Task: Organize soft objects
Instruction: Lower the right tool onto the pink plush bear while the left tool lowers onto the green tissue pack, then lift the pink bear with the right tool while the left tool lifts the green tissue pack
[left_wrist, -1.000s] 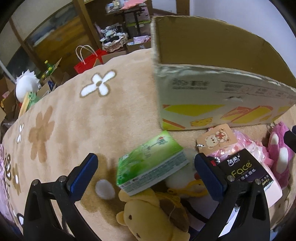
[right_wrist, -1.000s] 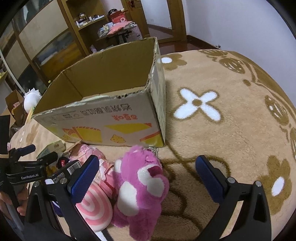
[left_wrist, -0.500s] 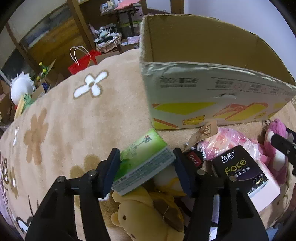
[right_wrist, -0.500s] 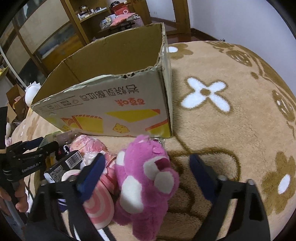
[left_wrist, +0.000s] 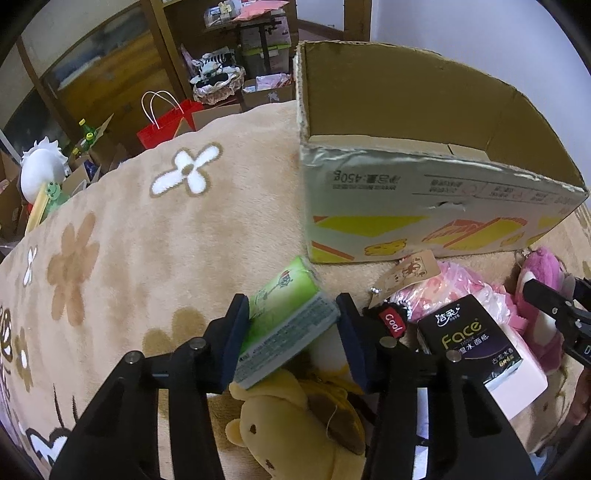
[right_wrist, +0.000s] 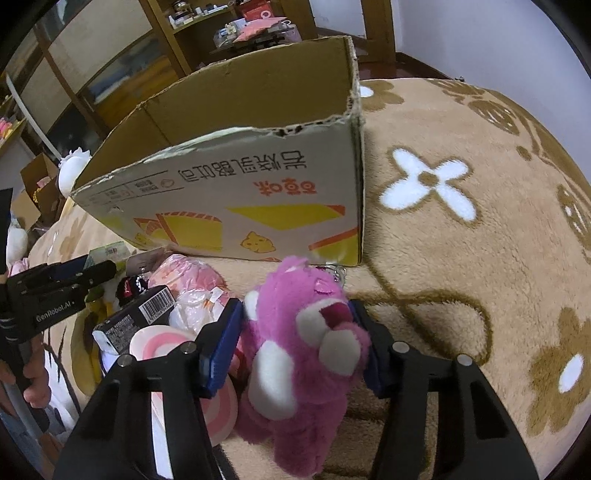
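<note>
Lying tilted on top of a yellow plush bear (left_wrist: 295, 417), the green plastic-wrapped tissue pack (left_wrist: 286, 321) is sitting between the blue pads of the left hand-held gripper (left_wrist: 293, 332), whose jaws have just been closing and are now pressing on the pack's two sides. Beside it, the right hand-held gripper (right_wrist: 295, 347) has also just been closing, and its pads are now squeezing the flanks of the magenta plush bear with white patches (right_wrist: 303, 354), which is standing upright on the bed cover.

Between the two toys, a black tissue pack printed "Face" (left_wrist: 469, 336), a pink crinkly plastic bag (left_wrist: 439, 291), a pink-and-white swirl cushion (right_wrist: 162, 343) and a brown paper tag with a bear drawing (left_wrist: 413, 267) are lying in a loose heap, touching one another.

Just behind the heap, an open cardboard box with yellow and orange print (right_wrist: 258, 206) is standing on the tan fleece blanket with white and brown flowers (left_wrist: 129, 229); what little of its inside is showing is bare cardboard.

Beyond the blanket's edge, a red paper bag with white handles (left_wrist: 166, 120), a wicker basket of clothes (left_wrist: 218, 83) and wooden shelving (right_wrist: 184, 22) are crowding the room.
</note>
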